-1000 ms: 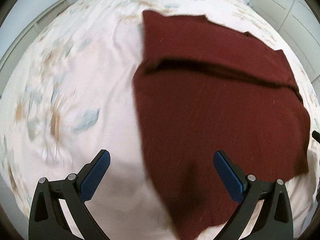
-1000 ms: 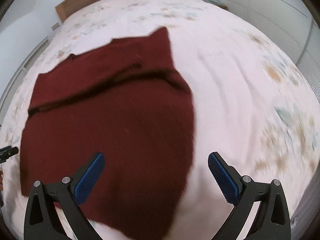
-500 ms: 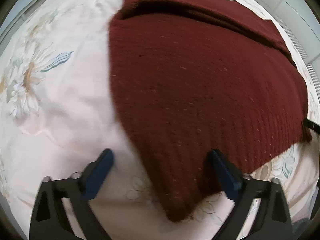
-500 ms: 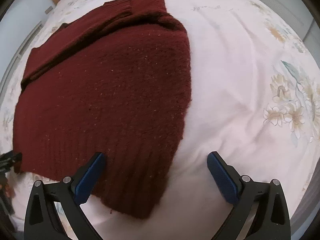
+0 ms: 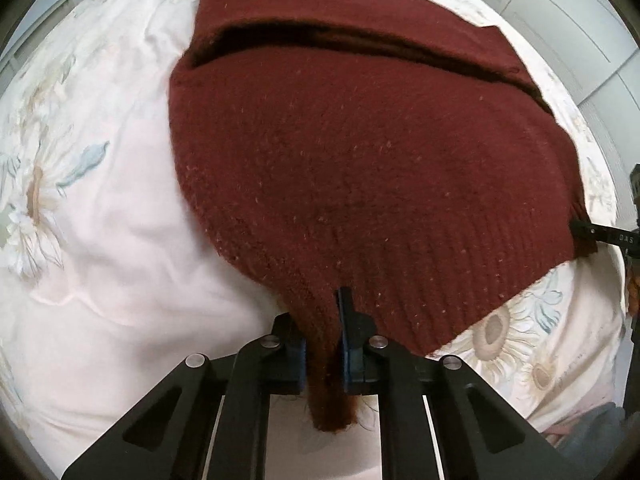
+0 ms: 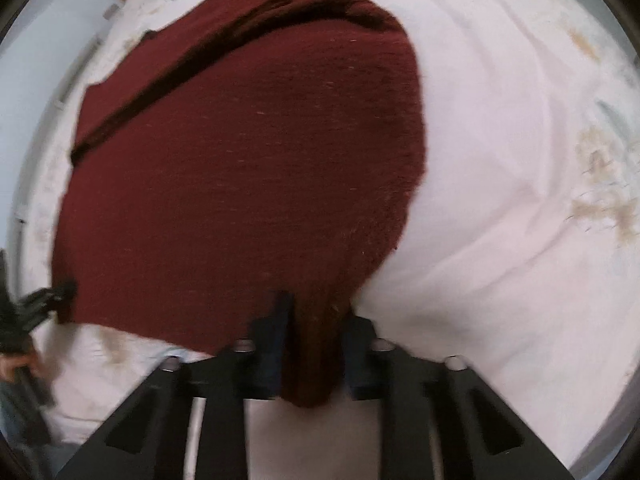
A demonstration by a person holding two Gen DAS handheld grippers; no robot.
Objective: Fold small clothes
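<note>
Both grippers are clamped on cloth. My left gripper (image 5: 323,340) has just closed its jaws on the near left corner of the dark red knitted sweater (image 5: 360,168), with a pinch of ribbed hem bunched between the blue pads (image 5: 349,344) and hanging out below them. My right gripper (image 6: 316,352) has likewise just closed, gripping the near right corner of the same hem; that view is blurred, but the fabric plainly fills the gap between the pads. The sweater lies flat on the bed (image 5: 100,240), spread away from me over a pale sheet printed with flowers. A dark crease line runs across its far part, where a layer lies folded over. Each gripper's tip shows at the edge of the other's view, at the opposite hem corner.
</note>
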